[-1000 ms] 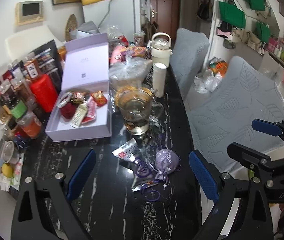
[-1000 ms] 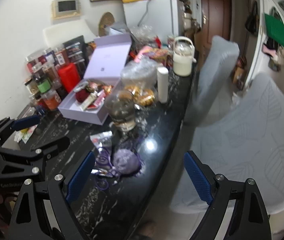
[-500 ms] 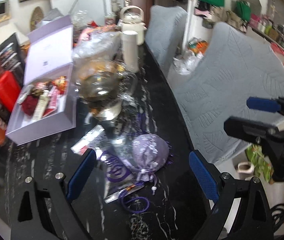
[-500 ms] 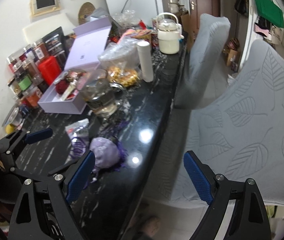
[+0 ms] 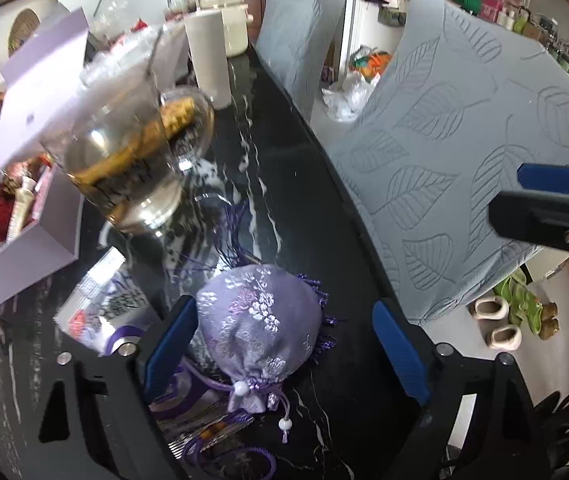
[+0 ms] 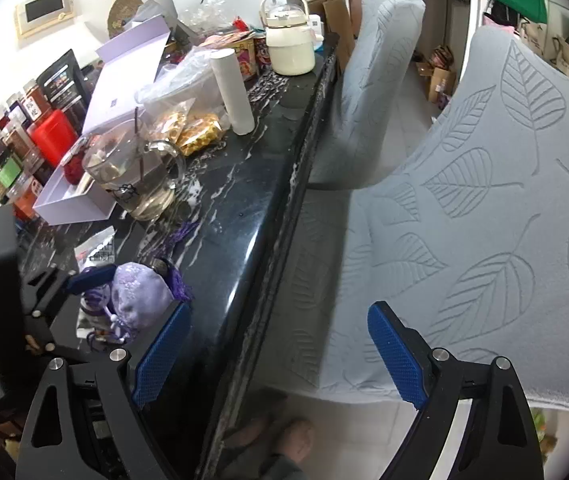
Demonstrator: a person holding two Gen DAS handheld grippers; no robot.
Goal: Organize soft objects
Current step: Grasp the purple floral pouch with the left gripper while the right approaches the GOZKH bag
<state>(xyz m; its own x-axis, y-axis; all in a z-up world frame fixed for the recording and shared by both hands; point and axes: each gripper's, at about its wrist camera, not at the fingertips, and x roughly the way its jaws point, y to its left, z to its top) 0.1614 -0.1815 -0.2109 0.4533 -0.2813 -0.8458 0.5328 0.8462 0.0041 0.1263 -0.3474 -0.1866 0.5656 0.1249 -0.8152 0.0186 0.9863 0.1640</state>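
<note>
No word, brand or number can be made out. The red-lidded jars (image 6: pixel 30 108) by the wall carry labels with dark characters — too small to read. The clear packet (image 6: pixel 98 250) on the black table (image 6: pixel 244 216) bears print that stays blurred, and the lilac box lid (image 5: pixel 40 92) shows one small, illegible mark.

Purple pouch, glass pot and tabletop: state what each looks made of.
Purple pouch: glossy woven fabric, probably satin brocade, judging by its sheen and pale floral pattern; drawstring with white beads. Glass pot: clear glass, since its contents show through and it carries bright highlights. Tabletop: polished black stone or a stone-look surface, white-veined and reflective.
</note>
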